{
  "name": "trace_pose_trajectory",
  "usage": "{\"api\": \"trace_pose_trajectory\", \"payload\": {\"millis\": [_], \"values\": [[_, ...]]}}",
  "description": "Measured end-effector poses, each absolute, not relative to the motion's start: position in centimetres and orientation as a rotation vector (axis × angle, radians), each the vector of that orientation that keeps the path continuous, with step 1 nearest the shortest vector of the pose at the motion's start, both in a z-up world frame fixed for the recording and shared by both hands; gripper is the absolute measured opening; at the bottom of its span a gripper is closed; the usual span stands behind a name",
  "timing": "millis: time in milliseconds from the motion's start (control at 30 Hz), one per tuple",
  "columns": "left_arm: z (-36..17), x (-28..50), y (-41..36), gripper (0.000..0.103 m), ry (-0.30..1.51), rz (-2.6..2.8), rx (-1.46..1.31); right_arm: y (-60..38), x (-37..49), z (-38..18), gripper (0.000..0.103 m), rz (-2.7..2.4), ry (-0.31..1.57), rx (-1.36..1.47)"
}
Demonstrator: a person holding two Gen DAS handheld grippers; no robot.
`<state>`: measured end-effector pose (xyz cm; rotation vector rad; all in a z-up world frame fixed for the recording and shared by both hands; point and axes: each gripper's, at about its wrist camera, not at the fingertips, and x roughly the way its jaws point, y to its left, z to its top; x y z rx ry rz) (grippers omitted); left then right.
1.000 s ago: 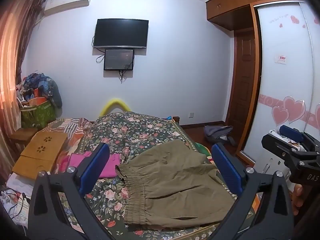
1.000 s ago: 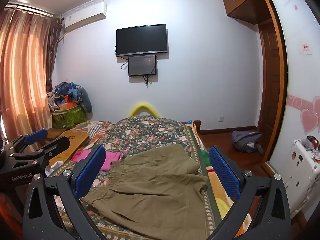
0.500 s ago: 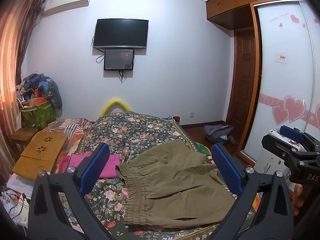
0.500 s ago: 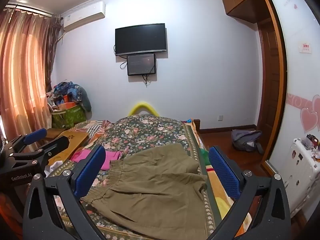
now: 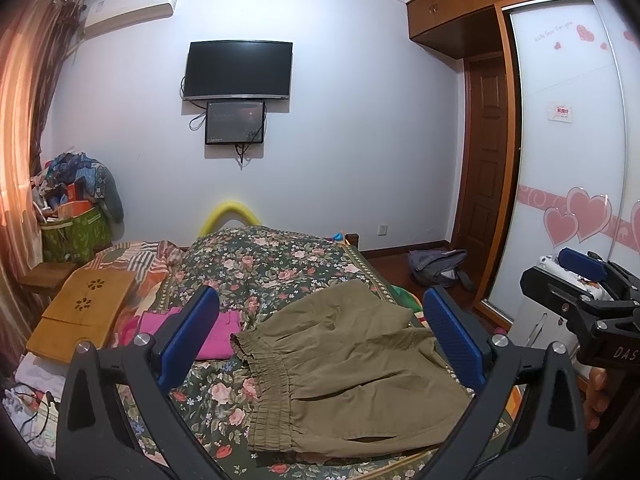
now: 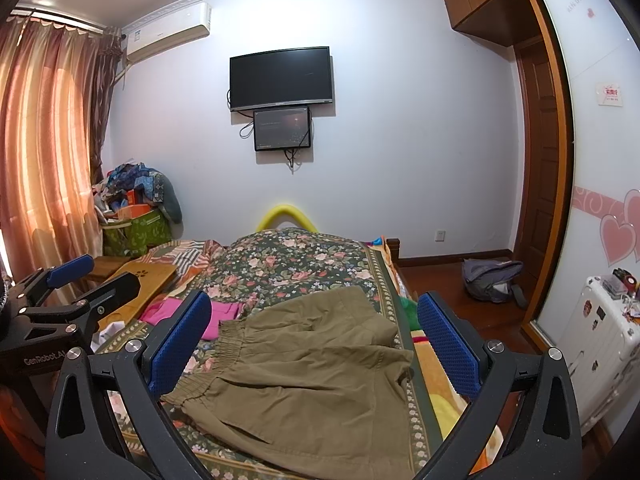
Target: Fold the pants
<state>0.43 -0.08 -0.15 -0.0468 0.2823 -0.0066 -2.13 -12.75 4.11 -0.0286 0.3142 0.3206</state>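
Note:
Olive-green pants [image 5: 344, 368] lie spread on the flowered bedspread [image 5: 276, 264], elastic waistband to the left, legs to the right. They also show in the right wrist view [image 6: 316, 380]. My left gripper [image 5: 320, 344] is open and empty, held above the pants without touching them. My right gripper [image 6: 316, 344] is open and empty, also above the pants. The right gripper shows at the right edge of the left wrist view [image 5: 580, 292]; the left gripper shows at the left edge of the right wrist view [image 6: 64, 300].
A pink garment [image 5: 216, 332] lies left of the waistband. A wooden lap tray [image 5: 80, 312] sits at the bed's left side. A white suitcase [image 6: 600, 340] and a grey backpack [image 6: 492, 280] stand on the floor at the right.

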Motion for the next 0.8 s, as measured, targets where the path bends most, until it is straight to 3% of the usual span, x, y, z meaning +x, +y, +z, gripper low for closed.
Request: {"api": "trace_pose_trajectory", "payload": {"millis": [800], "values": [[0.09,0.48,-0.19,0.103,0.281,-0.004,-0.048,-12.64,-2.14,4.11,0.103,0.321,0.315,-0.029]]}}
